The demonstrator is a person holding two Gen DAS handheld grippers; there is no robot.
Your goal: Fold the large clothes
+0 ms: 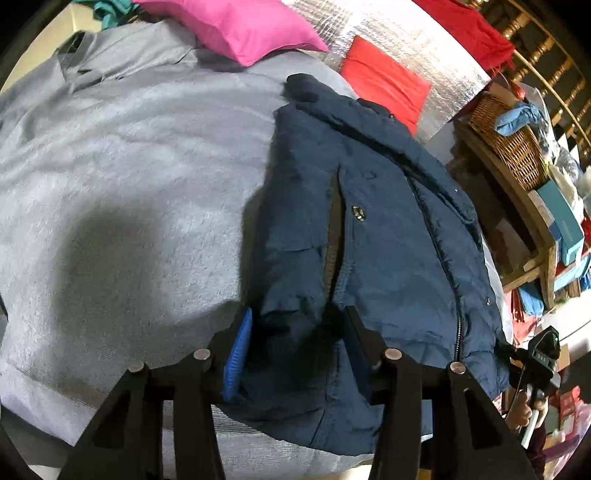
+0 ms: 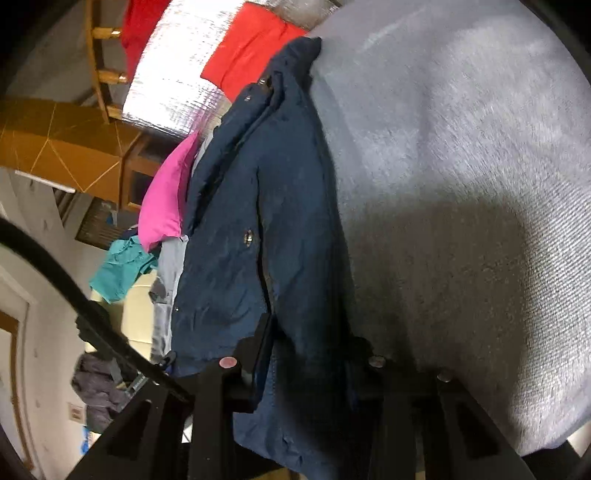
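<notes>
A navy padded jacket (image 1: 369,221) lies folded lengthwise on a grey fleece blanket (image 1: 129,166). My left gripper (image 1: 295,325) is shut on the jacket's near hem, with fabric bunched between the blue-padded finger (image 1: 238,350) and the black one. In the right wrist view the same jacket (image 2: 251,221) runs up the frame over the blanket (image 2: 461,184). My right gripper (image 2: 310,343) is shut on the jacket's other end, fabric filling the gap between its fingers. The right gripper's body also shows in the left wrist view (image 1: 539,362).
A pink pillow (image 1: 236,26) and a red pillow (image 1: 384,81) lie at the head of the bed against a silver quilted panel (image 1: 399,48). A wicker basket (image 1: 513,144) and boxes sit on a wooden shelf to the right. Teal clothing (image 2: 122,269) lies beyond the bed.
</notes>
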